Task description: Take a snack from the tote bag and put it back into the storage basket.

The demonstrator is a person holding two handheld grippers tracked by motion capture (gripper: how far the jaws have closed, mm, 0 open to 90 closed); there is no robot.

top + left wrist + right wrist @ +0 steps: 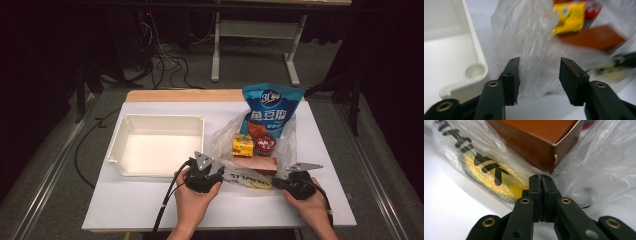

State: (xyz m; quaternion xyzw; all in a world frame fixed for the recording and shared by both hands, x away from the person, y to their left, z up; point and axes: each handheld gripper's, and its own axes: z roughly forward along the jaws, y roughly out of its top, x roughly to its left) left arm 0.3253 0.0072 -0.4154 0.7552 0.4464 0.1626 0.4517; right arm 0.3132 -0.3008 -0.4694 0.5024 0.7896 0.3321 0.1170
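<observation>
A clear plastic bag point(223, 136) lies on the white table and holds a blue snack bag point(270, 112), a yellow box point(242, 145), a red can point(265, 144) and a brown box point(252, 163). My left gripper point(217, 171) is at the bag's near left edge. In the left gripper view this gripper point(540, 65) is open, with crinkled bag plastic point(534, 37) between and beyond its jaws. My right gripper point(275, 183) is at the bag's near right side. In the right gripper view it point(540, 178) is shut on the bag's film point(599, 170), just below the brown box point(536, 140).
An empty white plastic bin point(160, 118) stands left of the bag, its corner point(476, 50) close beside my left jaw. The white table sheet point(150, 200) ends near my hands. Cables and a table frame point(216, 55) are on the floor beyond.
</observation>
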